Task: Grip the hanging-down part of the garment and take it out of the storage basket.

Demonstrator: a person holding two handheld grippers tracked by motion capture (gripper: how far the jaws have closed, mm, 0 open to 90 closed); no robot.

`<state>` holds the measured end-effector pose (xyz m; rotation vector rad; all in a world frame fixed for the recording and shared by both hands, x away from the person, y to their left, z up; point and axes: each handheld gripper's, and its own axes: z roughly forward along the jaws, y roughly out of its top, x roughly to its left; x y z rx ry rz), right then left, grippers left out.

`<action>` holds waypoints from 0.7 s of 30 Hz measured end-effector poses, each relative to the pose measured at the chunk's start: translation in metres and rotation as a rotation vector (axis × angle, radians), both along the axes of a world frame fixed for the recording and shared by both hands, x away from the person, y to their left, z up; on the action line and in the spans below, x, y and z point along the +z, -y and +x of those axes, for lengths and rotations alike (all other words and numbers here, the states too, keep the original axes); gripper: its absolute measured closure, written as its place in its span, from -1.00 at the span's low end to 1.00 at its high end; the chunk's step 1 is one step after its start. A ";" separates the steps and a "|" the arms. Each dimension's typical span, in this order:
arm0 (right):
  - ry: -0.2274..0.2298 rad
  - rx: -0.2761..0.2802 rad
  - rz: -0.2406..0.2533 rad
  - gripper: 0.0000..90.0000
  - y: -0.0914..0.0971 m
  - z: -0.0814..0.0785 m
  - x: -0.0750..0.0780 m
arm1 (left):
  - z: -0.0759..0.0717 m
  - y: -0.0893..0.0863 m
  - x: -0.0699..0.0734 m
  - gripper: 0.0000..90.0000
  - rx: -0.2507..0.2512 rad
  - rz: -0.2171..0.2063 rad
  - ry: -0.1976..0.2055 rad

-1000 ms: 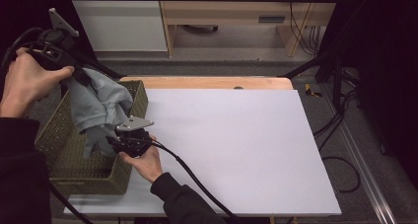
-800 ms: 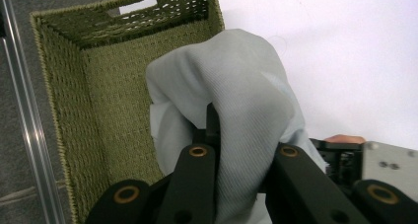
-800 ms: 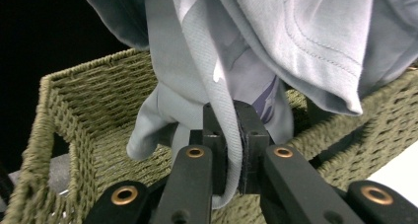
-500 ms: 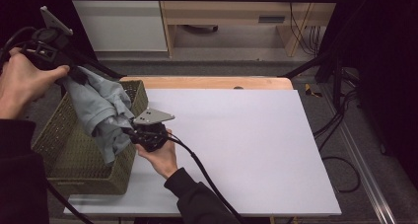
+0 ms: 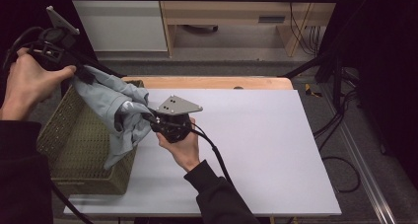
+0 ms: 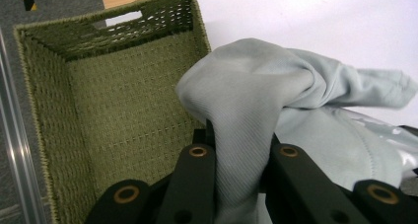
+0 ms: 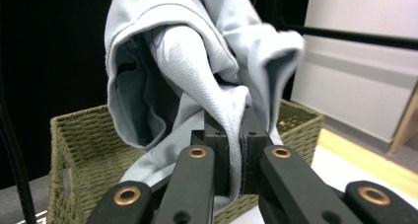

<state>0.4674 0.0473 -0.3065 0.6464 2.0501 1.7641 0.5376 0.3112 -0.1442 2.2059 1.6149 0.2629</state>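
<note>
Table: white top (image 5: 256, 150) with a wooden strip along its far edge, a dark floor with cables to the right.
Basket: green woven basket (image 5: 74, 150) on the table's left end; its inside looks bare in the left gripper view (image 6: 123, 110), with a handle slot in the far wall.
Cloth: pale grey-blue garment (image 5: 116, 113) held up in the air over the basket's right side, stretched between the 2 grippers, its lower end hanging down against the basket's right wall.
Left gripper: left gripper (image 5: 81, 73) raised above the basket's far left corner, jaws closed on 1 fold of the cloth (image 6: 241, 150).
Right gripper: right gripper (image 5: 148, 119) just right of the basket, over the table, jaws pinched tight on another fold (image 7: 231, 135); grey plate on top.
Hands: 1 on each gripper, dark sleeves coming in from the bottom.
</note>
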 end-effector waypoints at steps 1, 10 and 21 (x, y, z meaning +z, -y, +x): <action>0.000 0.000 0.000 0.92 0.000 0.000 0.000 | -0.001 0.001 0.001 0.86 -0.001 -0.002 0.001; 0.058 -0.043 0.018 0.92 0.021 -0.003 0.024 | -0.004 0.006 0.005 0.86 -0.023 -0.026 0.014; 0.075 -0.066 -0.007 0.92 0.026 -0.005 0.025 | -0.008 0.012 0.008 0.86 -0.039 -0.020 0.023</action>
